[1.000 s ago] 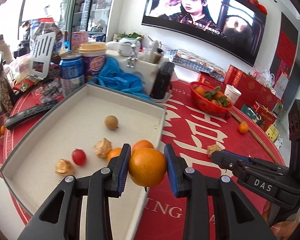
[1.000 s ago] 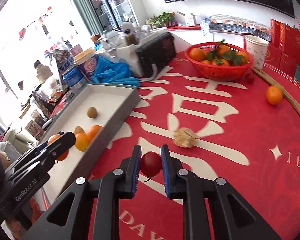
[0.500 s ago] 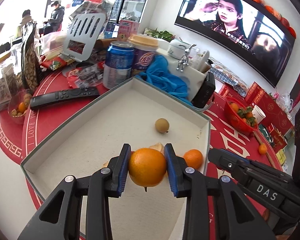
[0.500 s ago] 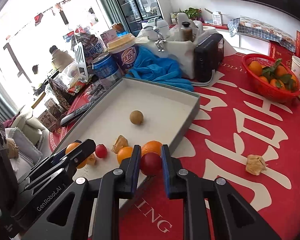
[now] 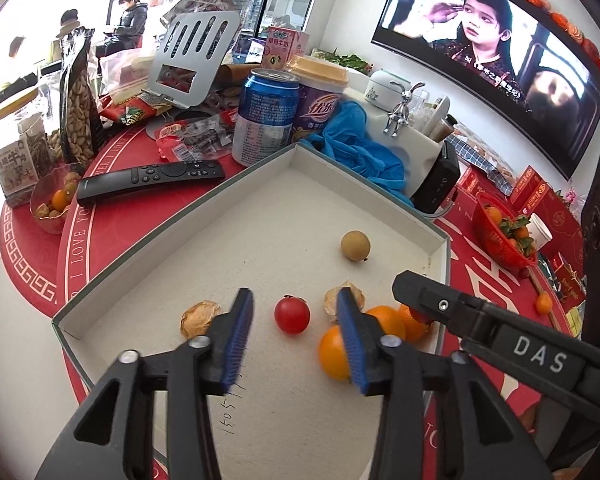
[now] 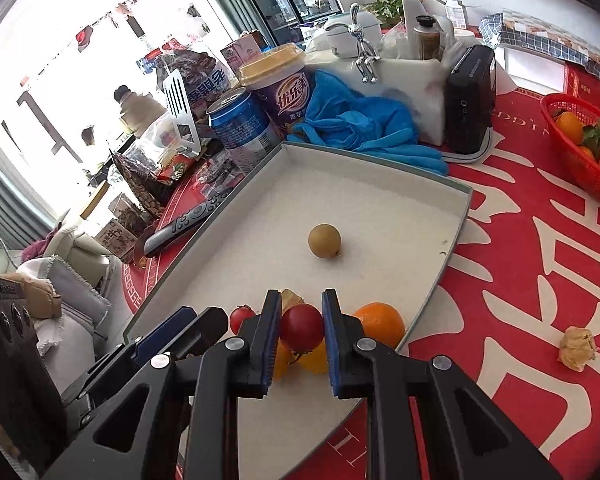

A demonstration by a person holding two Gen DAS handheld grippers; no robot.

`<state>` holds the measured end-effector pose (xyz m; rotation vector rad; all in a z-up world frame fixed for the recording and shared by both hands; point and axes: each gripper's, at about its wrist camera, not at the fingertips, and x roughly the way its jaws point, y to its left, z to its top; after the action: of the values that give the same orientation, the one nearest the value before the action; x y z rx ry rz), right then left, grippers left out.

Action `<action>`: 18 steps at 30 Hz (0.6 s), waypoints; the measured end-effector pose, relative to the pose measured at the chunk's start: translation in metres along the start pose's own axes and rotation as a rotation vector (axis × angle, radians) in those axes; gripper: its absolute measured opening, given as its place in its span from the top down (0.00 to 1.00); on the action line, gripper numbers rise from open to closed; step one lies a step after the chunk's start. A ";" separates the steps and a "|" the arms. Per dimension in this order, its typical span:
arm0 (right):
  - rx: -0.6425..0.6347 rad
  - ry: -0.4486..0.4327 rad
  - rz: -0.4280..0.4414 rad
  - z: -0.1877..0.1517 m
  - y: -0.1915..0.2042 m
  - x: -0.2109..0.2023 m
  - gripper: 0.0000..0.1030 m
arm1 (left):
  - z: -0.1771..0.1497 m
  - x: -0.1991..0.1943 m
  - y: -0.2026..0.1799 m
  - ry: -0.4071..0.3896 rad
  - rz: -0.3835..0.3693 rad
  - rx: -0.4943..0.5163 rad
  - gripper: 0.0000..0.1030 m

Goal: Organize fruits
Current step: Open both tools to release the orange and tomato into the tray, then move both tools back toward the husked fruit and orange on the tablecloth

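left hand-held gripper opening over the tray, nothing between the pads, released orange lying just behind the right-side finger beside two more oranges. right hand-held gripper clamped narrow on a red cherry tomato, hanging above the near tray corner (another tomato already down there). likely risk: dropped onto the crowded oranges, rolling off over the low rim onto the red worktop.
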<state>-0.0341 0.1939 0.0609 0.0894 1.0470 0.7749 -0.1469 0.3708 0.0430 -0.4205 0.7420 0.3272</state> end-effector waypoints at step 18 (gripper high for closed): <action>0.089 -0.155 -0.170 -0.005 -0.052 -0.073 0.01 | -0.012 -0.010 -0.038 -0.038 -0.108 0.121 0.21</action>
<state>-0.0301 0.1098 0.0908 0.1328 0.9283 0.5581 -0.1441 0.3309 0.0517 -0.3378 0.6951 0.1871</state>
